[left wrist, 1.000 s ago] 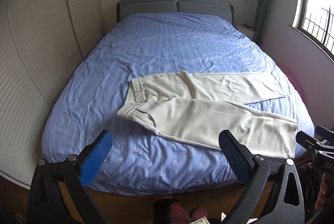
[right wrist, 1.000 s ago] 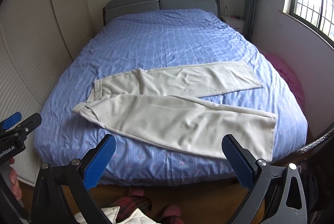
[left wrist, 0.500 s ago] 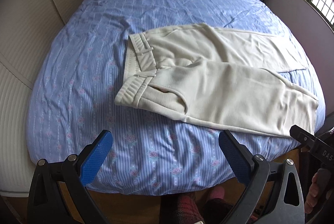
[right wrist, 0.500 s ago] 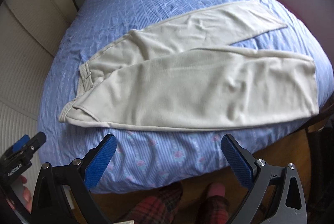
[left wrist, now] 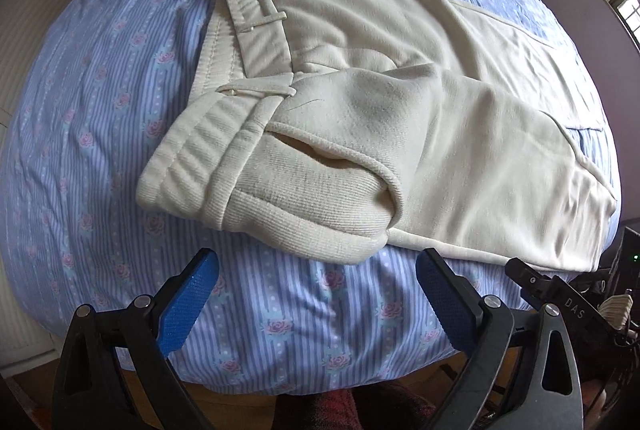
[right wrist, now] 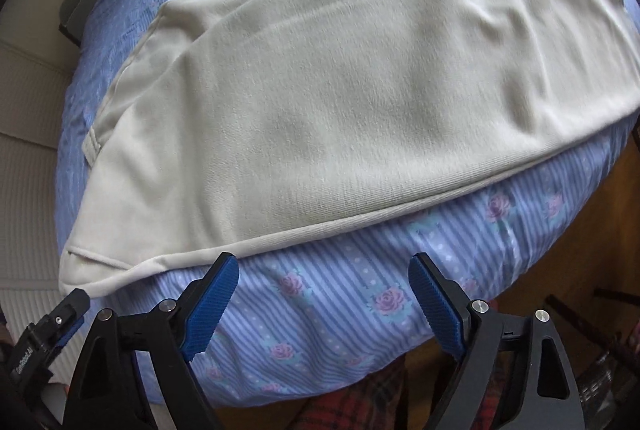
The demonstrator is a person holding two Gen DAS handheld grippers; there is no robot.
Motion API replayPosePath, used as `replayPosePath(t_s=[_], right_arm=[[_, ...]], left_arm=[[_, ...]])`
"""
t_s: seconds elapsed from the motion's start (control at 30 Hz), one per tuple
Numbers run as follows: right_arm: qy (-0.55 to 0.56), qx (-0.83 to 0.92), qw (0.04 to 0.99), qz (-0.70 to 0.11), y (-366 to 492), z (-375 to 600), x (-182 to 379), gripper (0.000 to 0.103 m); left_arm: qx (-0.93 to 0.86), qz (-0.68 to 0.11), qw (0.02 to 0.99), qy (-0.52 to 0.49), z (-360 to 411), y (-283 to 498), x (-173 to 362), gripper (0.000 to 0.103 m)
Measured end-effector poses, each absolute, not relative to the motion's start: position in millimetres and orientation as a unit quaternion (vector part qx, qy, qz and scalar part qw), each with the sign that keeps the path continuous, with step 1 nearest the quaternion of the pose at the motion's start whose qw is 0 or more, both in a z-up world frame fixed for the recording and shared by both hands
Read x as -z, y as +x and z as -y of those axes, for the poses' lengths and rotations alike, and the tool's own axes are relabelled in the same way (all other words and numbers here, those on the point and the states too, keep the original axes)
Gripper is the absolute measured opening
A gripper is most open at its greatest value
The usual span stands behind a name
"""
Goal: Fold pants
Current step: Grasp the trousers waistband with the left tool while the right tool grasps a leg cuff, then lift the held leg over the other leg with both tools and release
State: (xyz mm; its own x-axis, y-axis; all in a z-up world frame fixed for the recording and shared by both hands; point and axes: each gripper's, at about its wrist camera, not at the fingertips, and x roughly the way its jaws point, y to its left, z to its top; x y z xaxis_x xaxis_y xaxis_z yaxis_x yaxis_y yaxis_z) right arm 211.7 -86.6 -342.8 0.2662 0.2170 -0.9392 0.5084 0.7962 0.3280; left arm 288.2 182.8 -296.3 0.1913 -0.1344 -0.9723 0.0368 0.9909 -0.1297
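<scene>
Cream pants [left wrist: 380,101] lie spread on a bed with a blue striped, rose-patterned sheet [left wrist: 100,89], waistband at the left, legs running right. My left gripper [left wrist: 316,270] hovers open just in front of the waistband's near corner, nothing between its blue pads. In the right wrist view the near pant leg [right wrist: 340,109] fills the frame. My right gripper [right wrist: 322,276] hangs over the sheet [right wrist: 380,270] just below the leg's near hem edge; its jaws are closing with only sheet under them, and the left fingertip [right wrist: 224,270] is at the hem.
The foot edge of the bed [left wrist: 280,370] curves below both grippers, with wooden floor [right wrist: 540,270] beyond. A person's plaid-clad legs [right wrist: 360,402] stand at the bottom. A grey headboard [right wrist: 80,1] and a ribbed pale wall [right wrist: 24,157] are at the left.
Both grippers have dropped toward the bed and tilted down, so the pants loom much larger. The right gripper's jaws have narrowed a little.
</scene>
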Motion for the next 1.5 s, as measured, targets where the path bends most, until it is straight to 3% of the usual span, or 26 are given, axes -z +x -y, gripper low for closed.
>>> replayPosePath(t_s=[0.17,0.27,0.43,0.5,0.6,0.9,1.0,1.23,1.5], right_arm=[[0.366,0.091,0.708,-0.597,222.7,88.1,370.4,0.075],[0.389,0.093,0.697,-0.595,232.0,89.5,380.4,0.070],[0.428,0.114,0.674,-0.591,239.3,94.1,388.4,0.046],[0.425,0.120,0.674,-0.593,239.6,98.1,388.3,0.023],[0.419,0.115,0.682,-0.588,240.4,105.0,371.6,0.012],[0.327,0.110,0.803,-0.487,276.0,146.6,212.0,0.010],[0.309,0.095,0.829,-0.456,316.2,159.1,185.7,0.010],[0.237,0.064,0.853,-0.460,440.9,139.3,186.0,0.010],[0.188,0.036,0.827,-0.529,554.8,117.9,246.2,0.010]], left_arm=[[0.070,-0.645,0.757,-0.074,-187.9,301.5,305.9,0.089],[0.073,-0.645,0.756,-0.089,-192.6,311.2,304.4,0.075],[0.093,-0.647,0.750,-0.106,-196.5,321.1,292.7,0.047],[0.097,-0.644,0.751,-0.104,-197.6,322.2,284.4,0.031],[0.102,-0.641,0.754,-0.107,-200.3,325.4,270.6,0.015],[0.109,-0.609,0.769,-0.162,-207.1,349.9,220.3,0.010],[0.106,-0.584,0.787,-0.168,-204.3,371.5,209.9,0.010],[0.061,-0.554,0.806,-0.200,-225.3,460.5,221.6,0.010],[0.016,-0.576,0.794,-0.192,-245.2,560.5,277.4,0.009]])
